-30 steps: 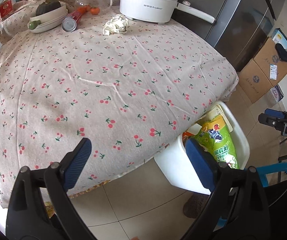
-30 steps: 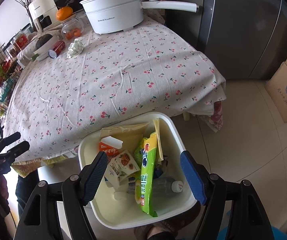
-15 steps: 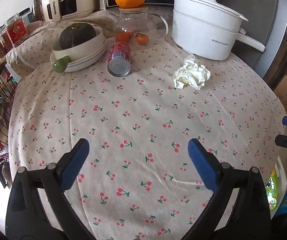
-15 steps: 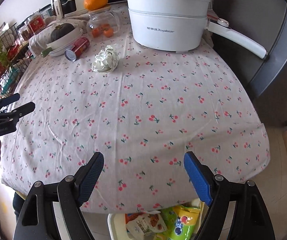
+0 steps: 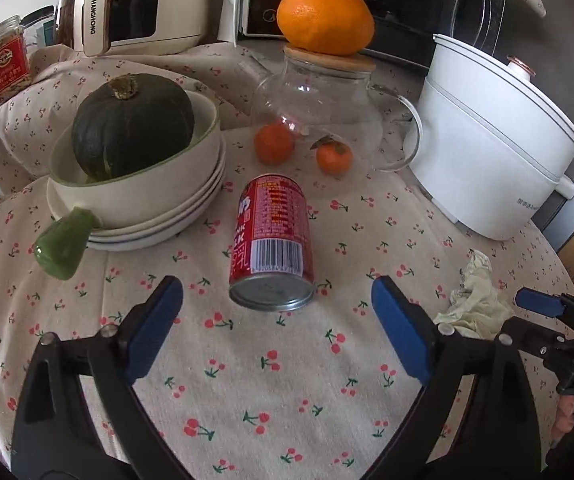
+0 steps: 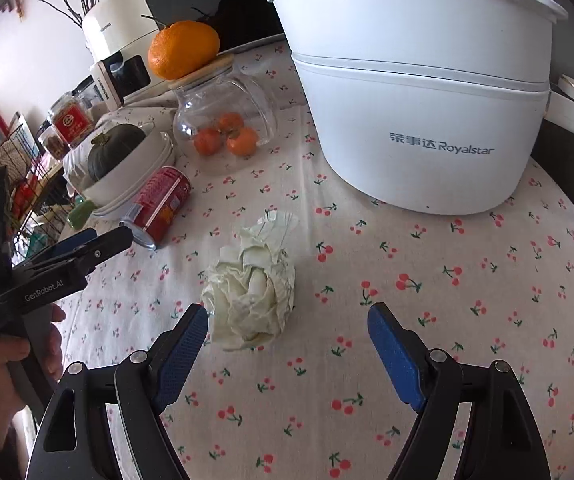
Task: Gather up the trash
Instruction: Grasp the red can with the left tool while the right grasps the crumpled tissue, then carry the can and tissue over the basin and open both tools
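Both tongs are held wide: left tongs (image 5: pixel 277 322) face the can (image 5: pixel 271 248) end-on, right tongs (image 6: pixel 287 342) the paper (image 6: pixel 253 296).

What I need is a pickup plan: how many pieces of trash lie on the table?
2. The red can lies on its side beside the stacked bowls, before the left gripper; the crumpled paper lies before the right gripper. Others may be hidden.

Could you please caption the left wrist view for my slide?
Open left gripper lines up on a toppled red can lying on the cherry-print tablecloth.
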A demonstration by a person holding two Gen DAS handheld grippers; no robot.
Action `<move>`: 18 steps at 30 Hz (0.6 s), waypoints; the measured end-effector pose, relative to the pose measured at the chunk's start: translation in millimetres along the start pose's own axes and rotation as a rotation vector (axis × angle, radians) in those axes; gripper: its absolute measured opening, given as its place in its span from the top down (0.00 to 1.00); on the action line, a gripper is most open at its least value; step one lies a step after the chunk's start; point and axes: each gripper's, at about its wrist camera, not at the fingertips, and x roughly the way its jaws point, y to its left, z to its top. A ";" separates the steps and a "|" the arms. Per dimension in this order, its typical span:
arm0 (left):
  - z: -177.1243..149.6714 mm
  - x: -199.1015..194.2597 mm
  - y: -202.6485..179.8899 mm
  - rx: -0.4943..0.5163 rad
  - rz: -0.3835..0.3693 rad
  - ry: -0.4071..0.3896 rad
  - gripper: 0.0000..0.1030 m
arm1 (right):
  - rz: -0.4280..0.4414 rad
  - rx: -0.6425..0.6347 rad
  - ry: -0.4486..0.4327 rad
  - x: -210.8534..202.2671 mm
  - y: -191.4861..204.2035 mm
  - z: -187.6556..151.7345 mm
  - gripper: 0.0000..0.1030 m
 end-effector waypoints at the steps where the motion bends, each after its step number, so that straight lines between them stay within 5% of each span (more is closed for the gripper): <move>1: 1.9 4.8 -0.8 0.001 -0.005 -0.001 0.14 | 0.017 0.009 -0.008 6.0 0.2 4.0 0.19; 5: 5.6 19.3 -1.2 -0.011 -0.010 0.025 0.48 | 0.048 0.025 -0.020 24.4 1.0 12.7 0.32; 6: 5.5 19.7 -0.2 -0.019 -0.015 0.026 0.48 | 0.051 0.024 -0.019 27.9 1.7 13.4 0.36; 7: 5.1 18.3 0.4 -0.028 -0.019 0.018 0.48 | 0.062 0.022 -0.015 31.6 2.4 13.8 0.49; 8: 4.6 17.2 0.8 -0.034 -0.022 0.021 0.48 | 0.083 0.018 -0.005 35.2 3.4 13.6 0.72; 18: -15.6 -33.2 -13.7 -0.011 -0.051 0.054 0.49 | 0.028 0.002 0.004 -12.6 -4.3 -2.2 0.76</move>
